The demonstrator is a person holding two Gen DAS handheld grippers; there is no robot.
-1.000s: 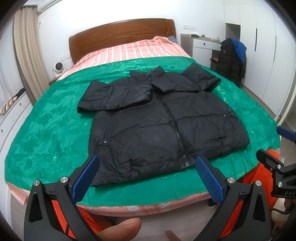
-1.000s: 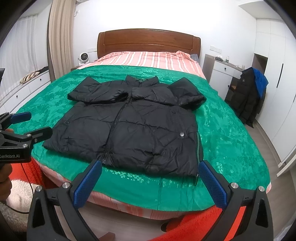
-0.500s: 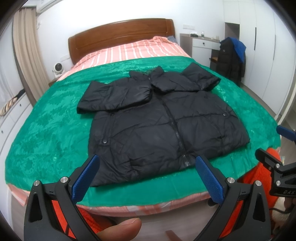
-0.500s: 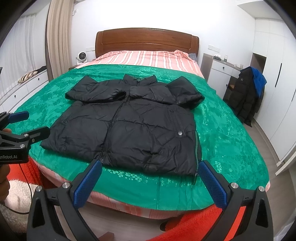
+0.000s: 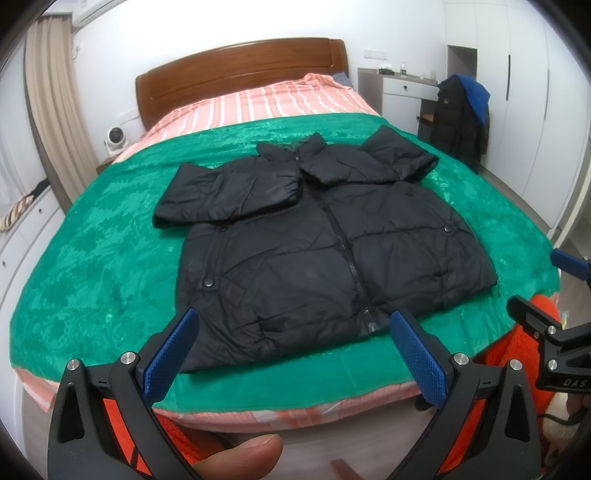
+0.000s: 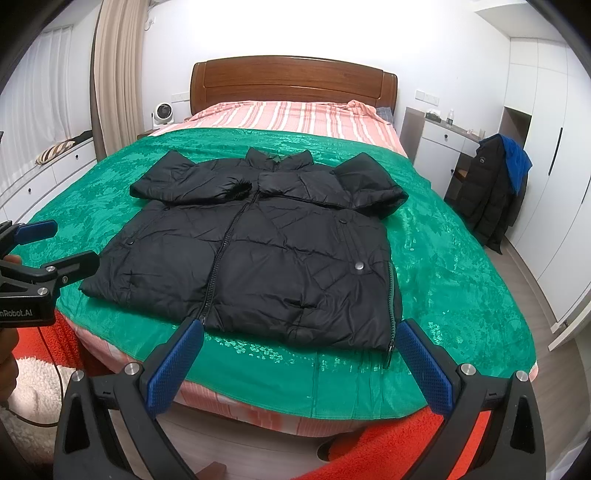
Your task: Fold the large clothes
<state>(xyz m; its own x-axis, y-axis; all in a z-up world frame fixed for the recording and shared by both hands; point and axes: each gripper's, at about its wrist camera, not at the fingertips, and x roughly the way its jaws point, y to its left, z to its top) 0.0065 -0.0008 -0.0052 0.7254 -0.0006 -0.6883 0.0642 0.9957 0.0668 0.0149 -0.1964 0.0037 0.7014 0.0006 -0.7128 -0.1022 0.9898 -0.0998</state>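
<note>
Black puffy jacket (image 5: 325, 243) lies flat on green blanket (image 5: 92, 266), sleeves folded in. Left gripper (image 5: 295, 354) and right gripper (image 6: 299, 362) both spread, empty, at 6 o'clock off the hem. Risk: slick padding slips or springs back from a shallow pinch.

Bedroom interior. White walls (image 6: 295, 33); wooden headboard (image 6: 293, 79) behind a bed with a striped pink sheet (image 6: 291, 116) and green cover (image 6: 454, 273). Beige curtain (image 6: 116, 74) at left, small white fan (image 6: 162, 112) beside it. White wardrobe (image 6: 546, 155) and drawer unit (image 6: 439, 147) at right; wood-plank floor (image 6: 561, 373).
</note>
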